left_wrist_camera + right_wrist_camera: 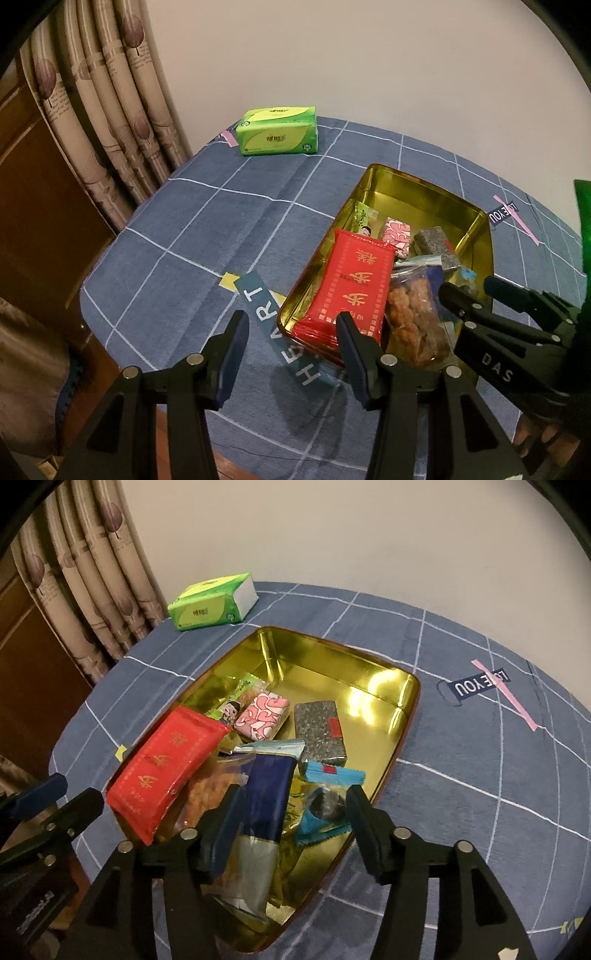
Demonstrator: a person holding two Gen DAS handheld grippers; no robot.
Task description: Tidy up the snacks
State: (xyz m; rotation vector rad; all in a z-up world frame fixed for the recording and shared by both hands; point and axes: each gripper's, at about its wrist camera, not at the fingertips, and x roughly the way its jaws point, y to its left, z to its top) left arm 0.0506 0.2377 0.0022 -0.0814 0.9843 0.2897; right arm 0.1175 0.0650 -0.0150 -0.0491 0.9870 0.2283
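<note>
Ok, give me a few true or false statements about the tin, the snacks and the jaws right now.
1. The red packet lies in the gold tin. True.
2. The green tissue pack sits inside the tin. False: it sits on the blue cloth, beyond the tin.
3. The right gripper clamps the blue packet. False: its jaws stand apart, pressing on nothing.
4. The left gripper holds nothing. True: its jaws are open at the tin's near corner.
5. The tin's far end is packed full. False: bare gold floor shows there.
</note>
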